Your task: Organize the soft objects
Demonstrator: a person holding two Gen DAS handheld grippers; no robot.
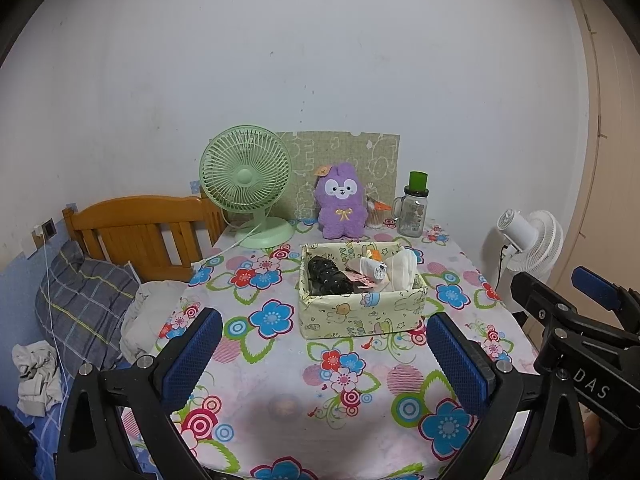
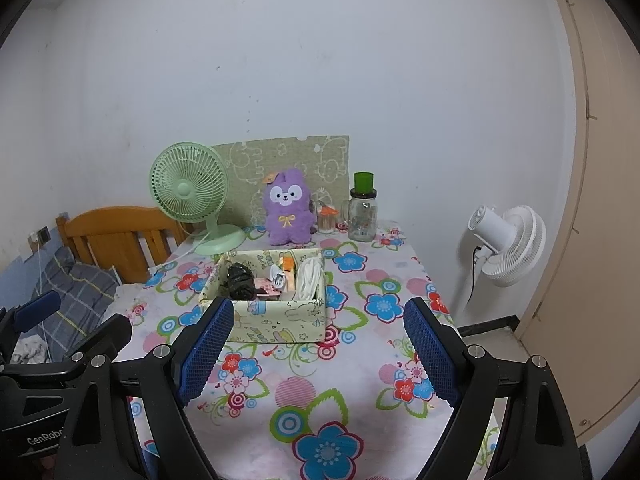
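A pale green fabric box [image 1: 362, 314] [image 2: 280, 322] with cartoon prints sits mid-table on the flowered cloth. Inside lie a black soft bundle [image 1: 330, 276] [image 2: 240, 282], a small pink item [image 2: 266, 289], a rolled white piece [image 1: 376, 268] and folded white cloth [image 1: 402, 270] [image 2: 310, 280]. A purple plush toy [image 1: 340, 206] [image 2: 288, 208] stands upright behind the box. My left gripper [image 1: 324, 354] hovers open over the near table, nothing between its blue pads. My right gripper [image 2: 318, 350] is open too, empty, just in front of the box.
A green desk fan [image 1: 250, 188] [image 2: 190, 196] stands back left, a glass jar with green lid [image 1: 414, 208] [image 2: 363, 212] and a small glass [image 2: 327, 218] back right. A patterned board [image 1: 376, 160] leans on the wall. Bed and pillow [image 1: 86, 304] lie left; a white floor fan [image 2: 508, 244] stands right.
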